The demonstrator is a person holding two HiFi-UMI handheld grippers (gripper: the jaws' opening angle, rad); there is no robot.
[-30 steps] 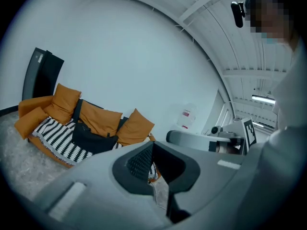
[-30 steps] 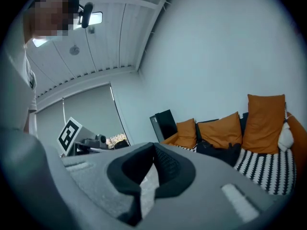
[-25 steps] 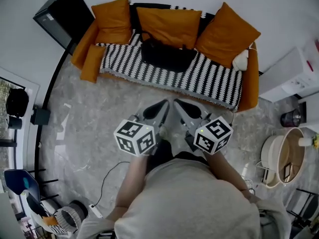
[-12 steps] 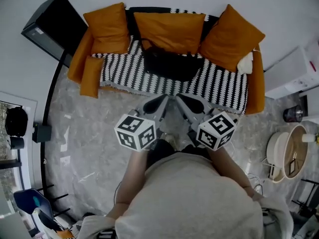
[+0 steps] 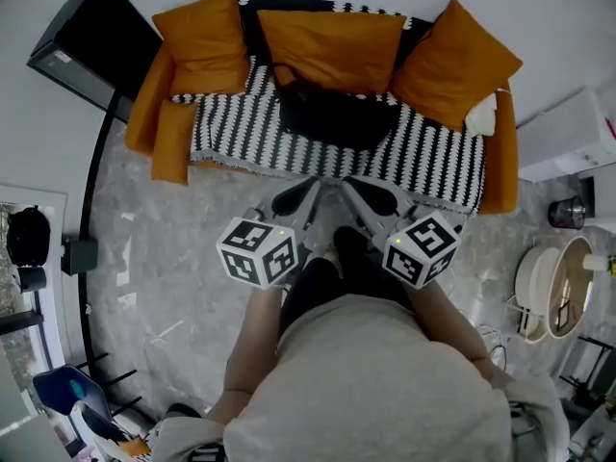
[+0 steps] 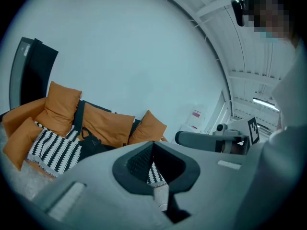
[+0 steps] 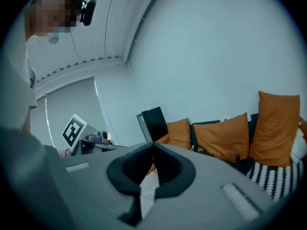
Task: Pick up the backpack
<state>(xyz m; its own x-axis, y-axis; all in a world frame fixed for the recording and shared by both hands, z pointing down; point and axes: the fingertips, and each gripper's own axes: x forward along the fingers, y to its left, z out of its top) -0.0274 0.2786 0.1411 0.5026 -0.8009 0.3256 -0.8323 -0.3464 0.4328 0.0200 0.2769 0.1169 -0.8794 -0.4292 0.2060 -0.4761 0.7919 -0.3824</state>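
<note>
**mo:** So what's the setup, big stuff first?

**kit:** Biggest is the floor (image 5: 164, 258), grey and marbled, looks like polished stone. Then the sofa (image 5: 144, 104), orange upholstery with boxy arms and a black-and-white zigzag throw (image 5: 423, 157) draped over the seat. Three plump square orange cushions (image 5: 332, 51) lean along the back, and a narrow cushion (image 5: 174, 141) sits by the left arm. A black slab-sided cabinet (image 5: 91, 37) stands off one end and a white unit (image 5: 568, 138) off the other.

**mo:** And the backpack?

**kit:** The backpack (image 5: 337, 118) is black soft fabric. It's slumped on the throw mid-seat, right in front of the centre cushion, with a thin strap looping up at its left.

**mo:** Claws on it?

**kit:** Nope. The left gripper (image 5: 318, 187) and right gripper (image 5: 345, 187) are both clenched on nothing, grey plastic jaws with dark ribbed pads pressed tip to tip. They hang side by side over the floor near the sofa's front edge, angled toward each other. The backpack lies ahead of them, further up the seat, apart from both.

**mo:** Any writing?

**kit:** Just black-and-white square markers on the left cube (image 5: 258, 253) and right cube (image 5: 421, 248). The white unit has a reddish label (image 6: 196, 114), too small to read.
</note>
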